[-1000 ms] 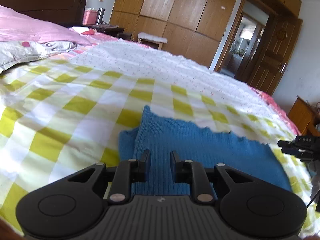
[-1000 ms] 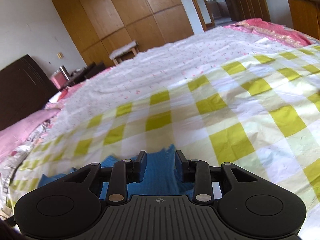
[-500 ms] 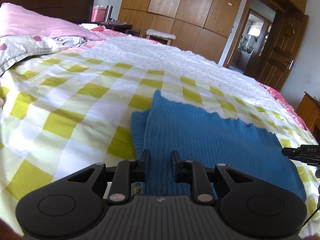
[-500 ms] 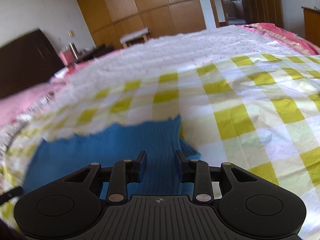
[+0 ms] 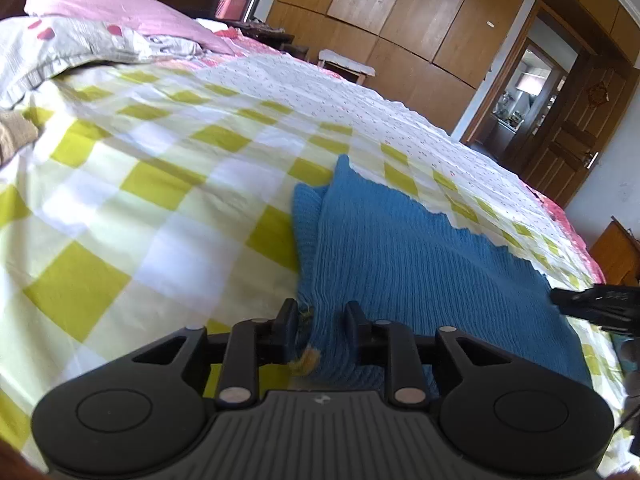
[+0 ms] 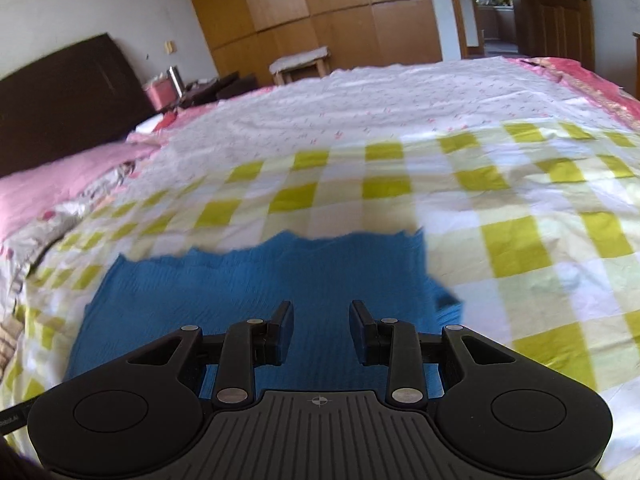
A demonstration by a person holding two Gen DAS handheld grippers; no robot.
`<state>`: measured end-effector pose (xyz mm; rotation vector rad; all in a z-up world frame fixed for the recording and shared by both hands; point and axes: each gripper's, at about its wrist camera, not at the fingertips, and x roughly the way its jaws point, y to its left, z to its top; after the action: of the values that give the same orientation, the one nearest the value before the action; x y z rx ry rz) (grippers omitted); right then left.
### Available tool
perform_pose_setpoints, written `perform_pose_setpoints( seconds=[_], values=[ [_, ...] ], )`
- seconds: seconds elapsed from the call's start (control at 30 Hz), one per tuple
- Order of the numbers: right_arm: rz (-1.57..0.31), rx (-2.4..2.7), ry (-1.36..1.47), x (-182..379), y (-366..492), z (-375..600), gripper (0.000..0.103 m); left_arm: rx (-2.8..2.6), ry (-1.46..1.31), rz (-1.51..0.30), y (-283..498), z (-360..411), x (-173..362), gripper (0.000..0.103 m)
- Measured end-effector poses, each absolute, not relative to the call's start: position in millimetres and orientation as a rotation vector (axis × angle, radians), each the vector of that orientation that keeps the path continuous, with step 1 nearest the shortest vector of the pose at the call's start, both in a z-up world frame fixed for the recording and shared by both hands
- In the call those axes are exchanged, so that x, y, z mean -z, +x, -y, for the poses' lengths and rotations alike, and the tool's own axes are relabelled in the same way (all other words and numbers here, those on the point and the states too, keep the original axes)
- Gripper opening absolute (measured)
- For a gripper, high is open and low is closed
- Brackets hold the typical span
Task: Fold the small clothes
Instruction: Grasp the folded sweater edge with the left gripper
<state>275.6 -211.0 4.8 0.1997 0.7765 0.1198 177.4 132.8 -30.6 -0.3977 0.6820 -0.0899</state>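
Handling the ribbed blue knit garment (image 5: 420, 264) should be easy: soft, light, floppy, best pinched at a corner. It lies flat on my yellow-checked cotton bedsheet (image 5: 132, 216). My left gripper (image 5: 320, 322) is opening around its seven-o'clock edge; my right gripper (image 6: 320, 326) hovers spread, empty.

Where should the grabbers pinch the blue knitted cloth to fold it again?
Probably at the two near corners of the blue knitted cloth, coming from the near edge. It lies flat on the checked sheet, so only an edge gives the fingers something to pinch. The left gripper, jaws opening, has its edge between them; the right gripper stands open over the cloth.
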Motion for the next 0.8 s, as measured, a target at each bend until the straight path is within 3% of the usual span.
perform_pose_setpoints(
  seconds=[0.47, 0.8],
  values=[
    [-0.755, -0.221, 0.187, -17.8, 268.9, 177.4, 0.032, 0.106, -0.449, -0.691, 166.1, -133.9, 34.7, 0.039],
    [-0.793, -0.43, 0.107, -31.4, 295.4, 87.4, 0.035, 0.091, -0.544, -0.666, 157.5, -143.2, 36.9, 0.043]
  ],
)
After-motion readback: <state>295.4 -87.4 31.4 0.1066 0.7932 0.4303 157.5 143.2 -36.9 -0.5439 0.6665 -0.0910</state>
